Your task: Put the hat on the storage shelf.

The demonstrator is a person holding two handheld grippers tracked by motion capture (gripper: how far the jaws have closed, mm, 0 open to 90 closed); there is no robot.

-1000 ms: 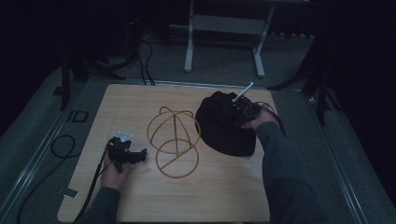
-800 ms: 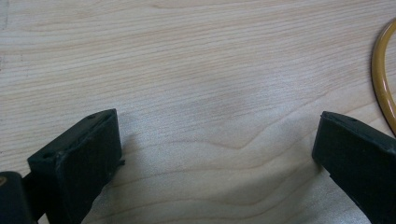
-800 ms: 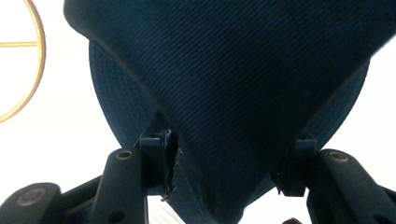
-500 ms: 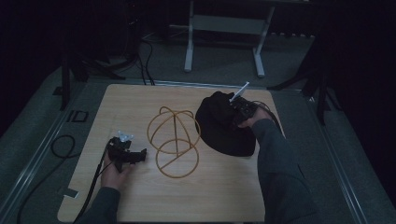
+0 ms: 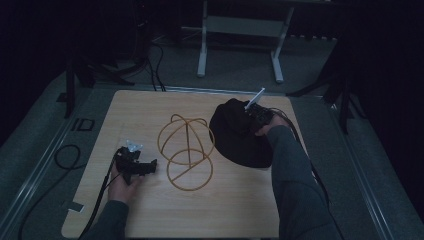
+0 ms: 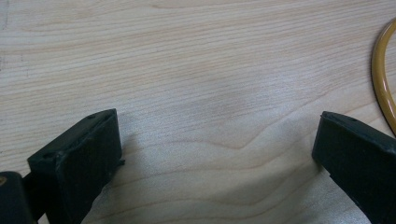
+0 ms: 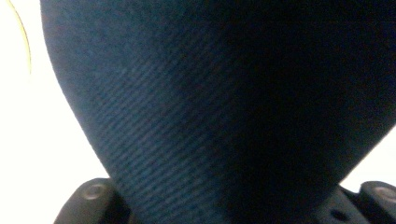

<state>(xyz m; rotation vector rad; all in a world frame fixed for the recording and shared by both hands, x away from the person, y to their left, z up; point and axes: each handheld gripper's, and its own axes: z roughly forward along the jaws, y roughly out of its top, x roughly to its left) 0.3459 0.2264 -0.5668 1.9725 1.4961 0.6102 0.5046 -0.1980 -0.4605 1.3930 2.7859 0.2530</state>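
Since the earlier frames little has shifted: the right gripper (image 5: 248, 116) sits at the same spot on the dark hat (image 5: 240, 137), but its jaws have just been closing, and the hat's cloth is between them. In the right gripper view the dark ribbed fabric (image 7: 210, 116) bulges up from between the two black jaws, so this gripper is clenched on the hat's crown.

The hat lies on the tabletop (image 5: 150, 215) just to the right of the wire frame (image 5: 186, 152), its brim close to the frame's rings; whether they touch I cannot tell. The wire frame is a golden dome of hoops standing near the middle of the tabletop.

The left gripper (image 5: 150, 166) rests well to the left of the hat, just left of the wire frame, held low in the left hand (image 5: 124, 181). In the left gripper view its jaws stand wide apart over bare wood, grasping nothing, with a curve of the wire frame (image 6: 380, 79) at the edge.
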